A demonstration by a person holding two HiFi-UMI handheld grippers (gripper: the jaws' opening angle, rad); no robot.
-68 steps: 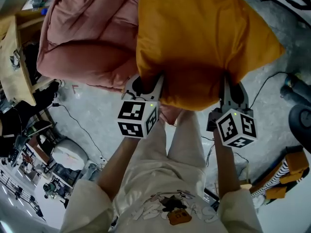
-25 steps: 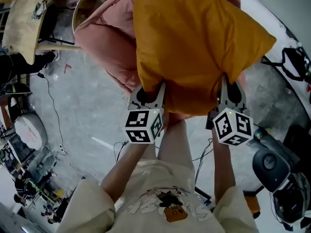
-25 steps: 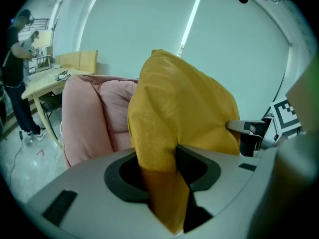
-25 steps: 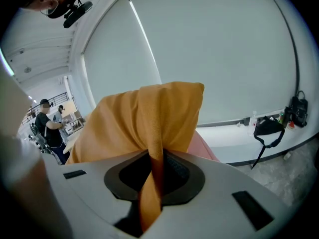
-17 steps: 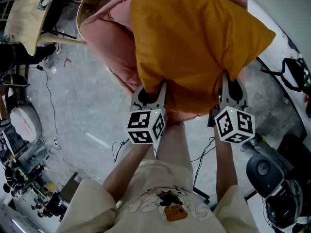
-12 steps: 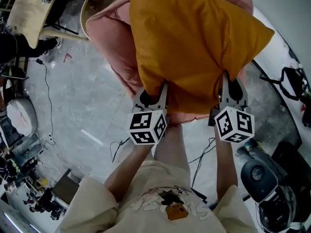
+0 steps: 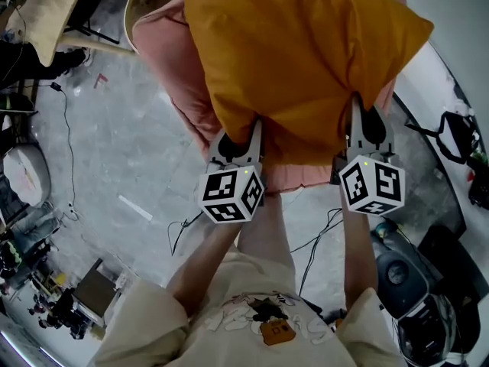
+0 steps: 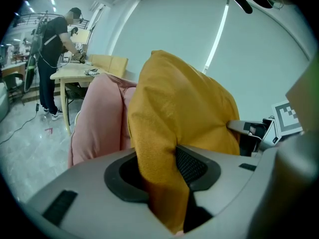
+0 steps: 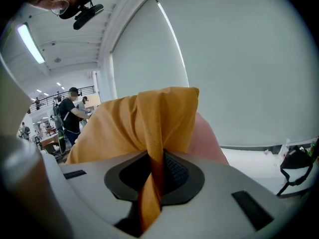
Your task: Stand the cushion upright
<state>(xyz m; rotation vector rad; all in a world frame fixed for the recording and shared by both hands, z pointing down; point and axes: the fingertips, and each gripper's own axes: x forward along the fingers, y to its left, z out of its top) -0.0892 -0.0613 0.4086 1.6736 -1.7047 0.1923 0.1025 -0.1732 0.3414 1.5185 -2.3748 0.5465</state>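
Head view looks down on one mustard-orange cushion, plump and roughly square, its cloth a soft matte weave. It is held up off the grey floor by its lower edge, in front of the person carrying it. Two grippers have it, one near each bottom corner.

The left gripper has its fingers part-way apart, clamped on a thick fold of the orange cloth. The fold fills the gap between the ribbed black pads and hangs below them. The right gripper has its fingers nearly together, pinching a thin pleat of the same cushion, which runs through the pads as a narrow strip.

Each gripper carries one white cube with black square markers, two in all: the left cube and the right cube.

Just behind the cushion sits one pink padded seat, smooth and bulging with stitched seams. Whether the cushion leans on it I cannot tell. Seen from the left gripper view, the cushion rises taller than it is wide, its top corner above the pink padding.

Farther off stands a pale wooden bench with one person at it.
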